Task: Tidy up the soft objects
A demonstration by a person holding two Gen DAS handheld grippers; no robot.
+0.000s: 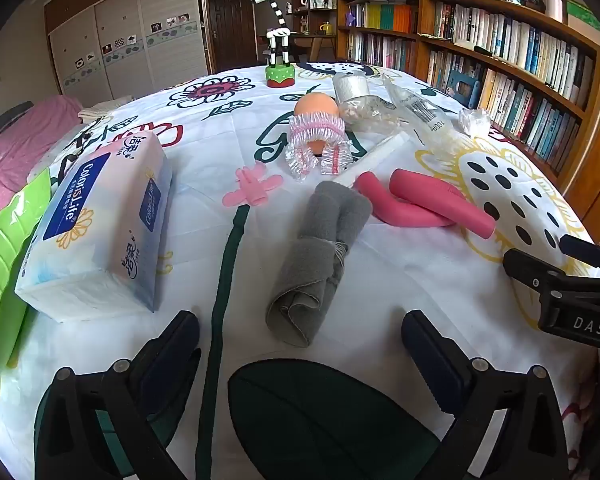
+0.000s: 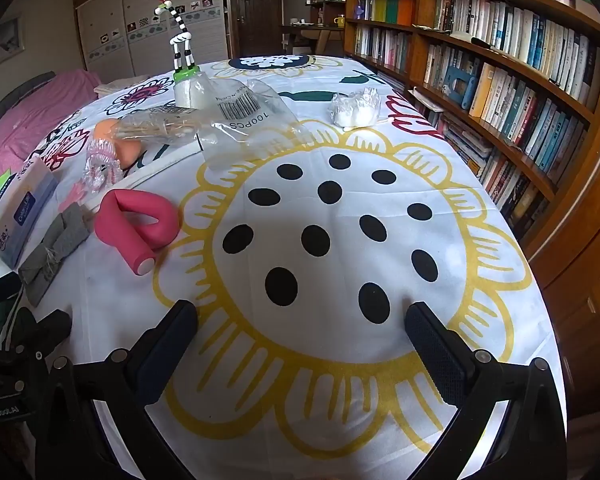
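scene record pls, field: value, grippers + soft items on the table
left gripper: open, empty, hovering just short of the grey cloth
right gripper: open, empty, over the yellow flower print
grey cloth: rolled, tied at its middle, lying on the tablecloth
pink foam tube: bent, lying right of the cloth
tissue pack: left of the cloth, tilted against a green item
orange sponge: behind, frilly pink cap draped on it
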